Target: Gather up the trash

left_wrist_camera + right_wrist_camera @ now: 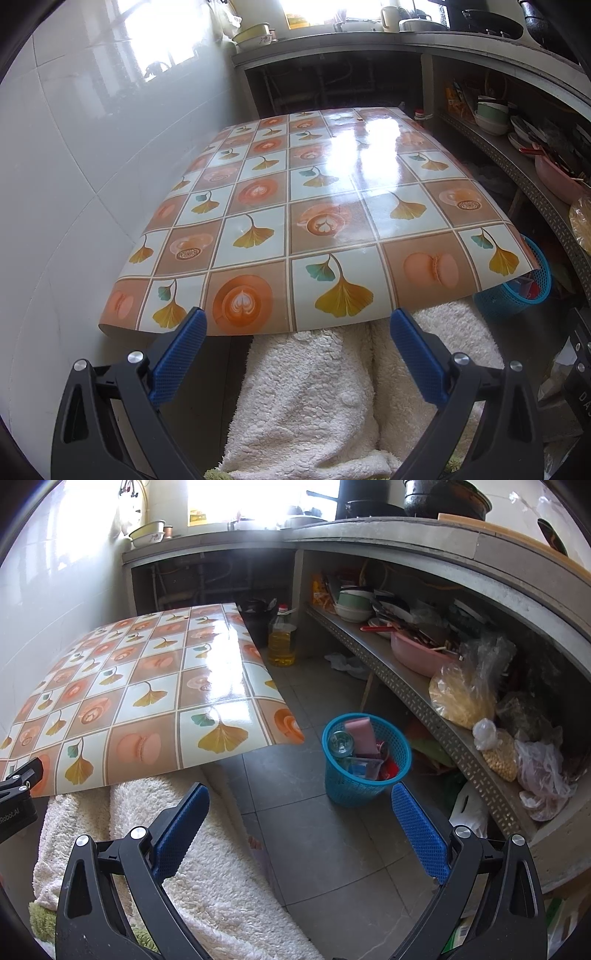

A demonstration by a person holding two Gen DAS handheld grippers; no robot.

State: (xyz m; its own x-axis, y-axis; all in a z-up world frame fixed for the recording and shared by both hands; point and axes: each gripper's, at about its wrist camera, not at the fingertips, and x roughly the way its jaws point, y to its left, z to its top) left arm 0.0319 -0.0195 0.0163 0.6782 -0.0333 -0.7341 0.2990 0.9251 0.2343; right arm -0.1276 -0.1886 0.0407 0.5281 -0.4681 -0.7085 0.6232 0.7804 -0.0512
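Right wrist view alone shows the blue basket (365,760) holding trash; right gripper (299,805) and left gripper (297,328) both gape wide, empty.

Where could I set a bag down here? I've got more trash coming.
The patterned tabletop is bare from the white wall to its edges. The grey floor tiles between the blue basket and the white fleece are free. The shelf under the counter is crowded with bowls and bags.
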